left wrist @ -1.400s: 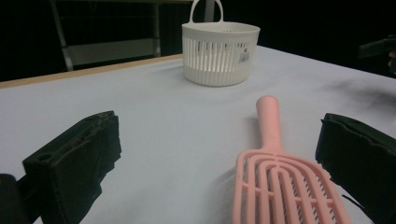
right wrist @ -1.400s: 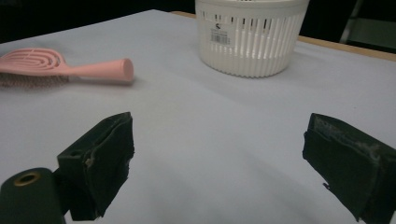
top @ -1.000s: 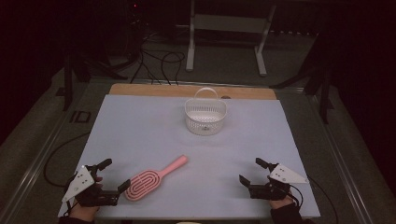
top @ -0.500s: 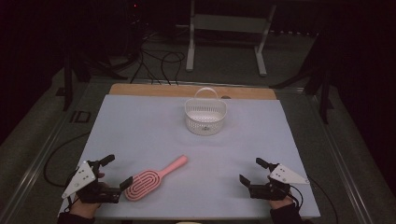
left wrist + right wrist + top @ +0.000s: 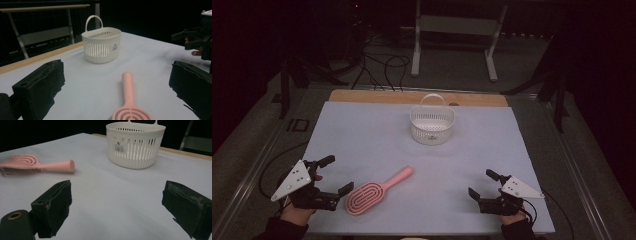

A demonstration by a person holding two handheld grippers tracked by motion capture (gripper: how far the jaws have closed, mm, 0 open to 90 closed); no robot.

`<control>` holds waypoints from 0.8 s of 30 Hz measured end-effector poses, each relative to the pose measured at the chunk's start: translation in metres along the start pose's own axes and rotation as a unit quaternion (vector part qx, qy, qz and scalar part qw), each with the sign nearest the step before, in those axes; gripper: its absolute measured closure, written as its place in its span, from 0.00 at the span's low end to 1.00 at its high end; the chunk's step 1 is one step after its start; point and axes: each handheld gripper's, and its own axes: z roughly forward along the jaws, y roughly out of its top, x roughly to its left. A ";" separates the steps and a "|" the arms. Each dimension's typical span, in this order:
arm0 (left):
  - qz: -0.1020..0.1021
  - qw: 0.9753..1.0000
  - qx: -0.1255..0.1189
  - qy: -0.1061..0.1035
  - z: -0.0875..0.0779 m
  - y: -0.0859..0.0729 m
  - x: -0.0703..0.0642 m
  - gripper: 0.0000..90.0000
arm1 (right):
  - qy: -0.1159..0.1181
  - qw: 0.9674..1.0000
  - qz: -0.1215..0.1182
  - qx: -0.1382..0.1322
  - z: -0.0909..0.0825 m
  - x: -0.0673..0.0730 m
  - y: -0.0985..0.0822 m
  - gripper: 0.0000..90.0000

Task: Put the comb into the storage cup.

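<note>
A pink hairbrush [image 5: 377, 193] lies flat on the white table cover [image 5: 362, 135], handle pointing toward the far right. My left gripper [image 5: 337, 175] is open just left of the brush head, and one jaw tip nearly reaches it. In the left gripper view the brush [image 5: 130, 105] lies between the open jaws of the left gripper [image 5: 117, 82], low in the frame. A white slotted basket [image 5: 432, 125] with a handle stands upright at the far centre. My right gripper [image 5: 481, 183] is open at the near right with nothing between its jaws.
The right gripper view has the basket [image 5: 136, 145] ahead and the brush [image 5: 32, 165] far to the left. A wooden strip [image 5: 412, 97] borders the table's far edge. Cables and a metal stand [image 5: 454, 30] sit on the floor beyond.
My left gripper has edged forward and closer to the brush head. The right gripper, brush and basket have stayed put.
</note>
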 end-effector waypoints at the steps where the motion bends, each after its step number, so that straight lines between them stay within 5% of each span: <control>1: 0.000 1.000 0.000 0.000 0.000 0.000 0.000 0.00 | 0.000 1.000 0.000 0.000 0.000 0.000 0.000 0.10; 24: 0.009 0.997 0.036 -0.064 0.036 0.038 -0.003 0.00 | 0.006 1.000 0.004 -0.002 0.000 0.001 0.000 0.10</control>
